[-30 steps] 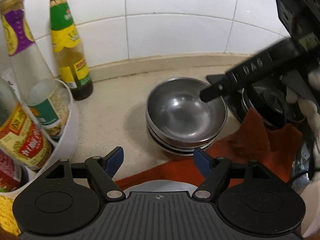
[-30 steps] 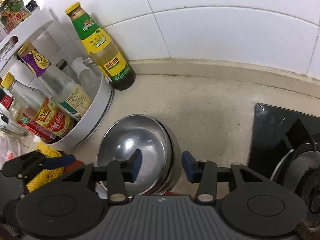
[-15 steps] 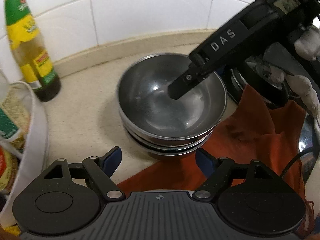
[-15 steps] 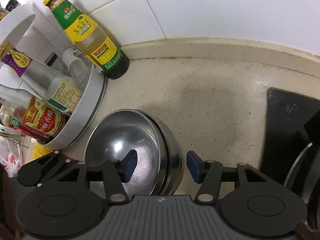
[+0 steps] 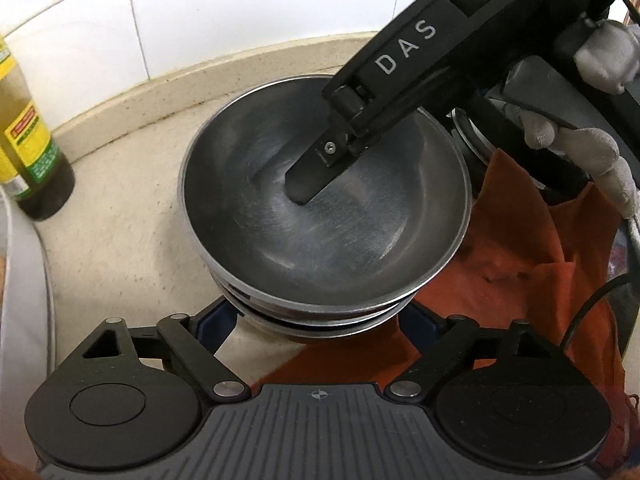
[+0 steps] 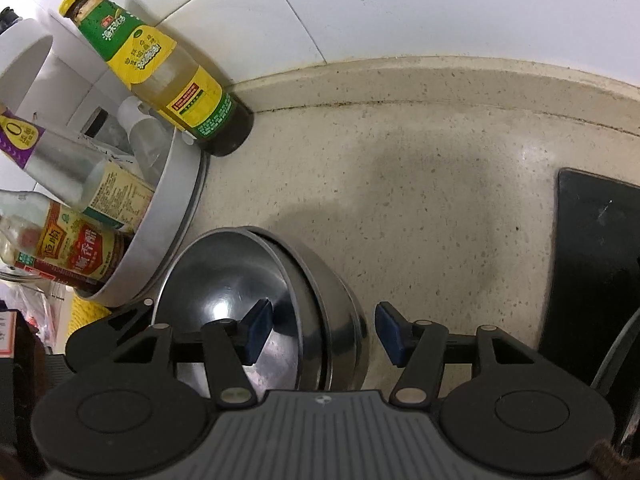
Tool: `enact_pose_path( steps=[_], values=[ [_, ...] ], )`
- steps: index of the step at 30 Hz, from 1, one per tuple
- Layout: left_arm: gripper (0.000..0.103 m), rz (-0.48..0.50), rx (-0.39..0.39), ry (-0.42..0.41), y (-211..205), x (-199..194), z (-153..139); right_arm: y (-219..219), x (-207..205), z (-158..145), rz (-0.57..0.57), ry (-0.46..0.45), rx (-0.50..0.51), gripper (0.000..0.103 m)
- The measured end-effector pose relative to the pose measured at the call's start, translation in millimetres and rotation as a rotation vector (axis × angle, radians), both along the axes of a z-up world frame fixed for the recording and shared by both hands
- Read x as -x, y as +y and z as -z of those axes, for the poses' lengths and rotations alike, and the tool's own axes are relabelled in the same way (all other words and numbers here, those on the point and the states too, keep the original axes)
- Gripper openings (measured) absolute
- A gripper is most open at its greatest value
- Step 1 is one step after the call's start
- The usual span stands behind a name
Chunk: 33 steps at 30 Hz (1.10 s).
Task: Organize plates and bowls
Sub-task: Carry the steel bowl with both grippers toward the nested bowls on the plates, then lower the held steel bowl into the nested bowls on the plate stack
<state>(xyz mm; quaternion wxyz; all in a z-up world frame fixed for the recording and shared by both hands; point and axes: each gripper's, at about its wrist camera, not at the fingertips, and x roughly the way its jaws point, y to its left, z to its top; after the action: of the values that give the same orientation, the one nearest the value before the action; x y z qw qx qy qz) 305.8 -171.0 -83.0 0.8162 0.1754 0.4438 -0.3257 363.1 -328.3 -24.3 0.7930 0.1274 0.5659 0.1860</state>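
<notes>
A stack of steel bowls (image 5: 324,236) stands on the beige counter (image 6: 440,200). In the left wrist view my left gripper (image 5: 320,320) is open, its blue pads on either side of the stack's base, partly hidden under the bowls. My right gripper (image 6: 324,336) is open and straddles the stack's right rim: one finger (image 5: 320,176) reaches inside the top bowl (image 6: 224,280), the other is outside the wall. The bowls rest on the counter.
A green-and-yellow sauce bottle (image 6: 160,68) stands by the tiled wall. A white round rack (image 6: 176,208) with several bottles sits left of the bowls. A red cloth (image 5: 520,260) lies right of the stack. A black stove (image 6: 592,260) is at the right.
Both grippers have closed in on the bowl stack. The right finger has dropped deeper into the top bowl, and the left pads now flank the stack's base.
</notes>
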Motion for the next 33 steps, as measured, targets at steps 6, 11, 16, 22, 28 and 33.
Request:
enact_pose_path(
  steps=[6,11,16,22,28,33],
  values=[
    [0.093,0.025,-0.016,-0.019,-11,-16,1,-3,-9,1,0.017,-0.012,0.003,0.054],
    [0.096,0.056,-0.026,-0.058,-21,-30,5,-14,-21,1,0.051,-0.020,0.004,0.055],
    [0.099,0.093,-0.070,-0.106,-34,-38,14,-21,-25,8,0.065,-0.011,-0.050,0.060],
    [0.100,0.082,-0.046,-0.114,-38,-39,16,-23,-29,9,0.069,-0.049,-0.064,0.059],
    [0.100,0.063,-0.047,-0.134,-44,-33,12,-23,-30,4,0.058,-0.063,-0.057,0.059],
    [0.100,0.042,-0.024,-0.146,-29,-26,0,-21,-30,-9,0.060,-0.088,-0.062,0.059]
  ],
)
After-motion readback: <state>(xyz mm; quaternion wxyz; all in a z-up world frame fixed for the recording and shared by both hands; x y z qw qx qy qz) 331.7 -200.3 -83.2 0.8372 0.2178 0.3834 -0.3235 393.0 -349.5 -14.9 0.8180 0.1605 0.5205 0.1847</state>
